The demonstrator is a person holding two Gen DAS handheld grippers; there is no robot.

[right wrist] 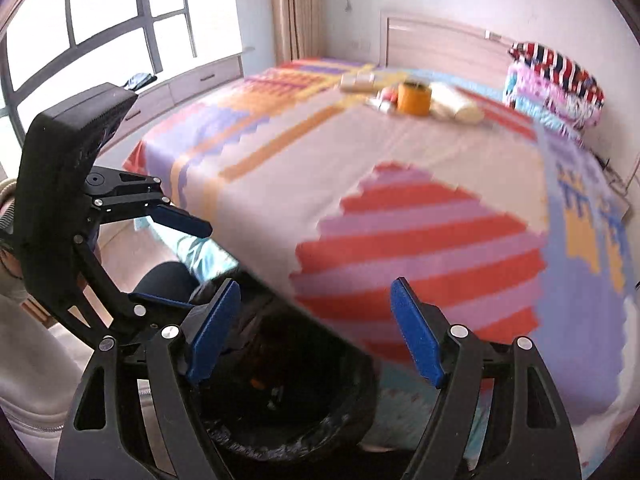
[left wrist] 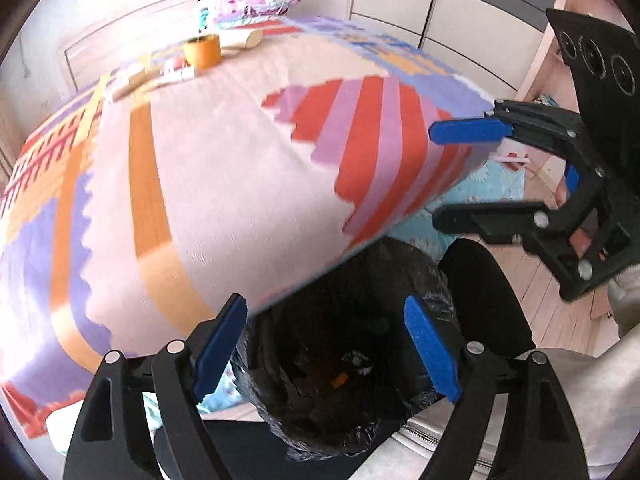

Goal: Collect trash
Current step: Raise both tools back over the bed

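Observation:
A bin lined with a black bag (left wrist: 340, 360) stands at the foot of the bed, with scraps inside; it also shows in the right wrist view (right wrist: 288, 400). My left gripper (left wrist: 326, 348) is open and empty above the bin. My right gripper (right wrist: 316, 328) is open and empty over the bin's edge; it shows in the left wrist view (left wrist: 452, 172) at the right. On the far part of the bed lie an orange tape roll (left wrist: 202, 51) (right wrist: 414, 97), a cream tube (left wrist: 240, 39) (right wrist: 456, 107), a small box (right wrist: 358, 80) and small wrappers (left wrist: 178, 72).
The bed has a pink, purple, orange and red cover (left wrist: 224, 168). Folded bedding (right wrist: 556, 84) is stacked by the headboard. A window (right wrist: 100, 28) is at the left, wardrobe doors (left wrist: 432, 4) at the far side. My dark-trousered leg (left wrist: 484, 292) is beside the bin.

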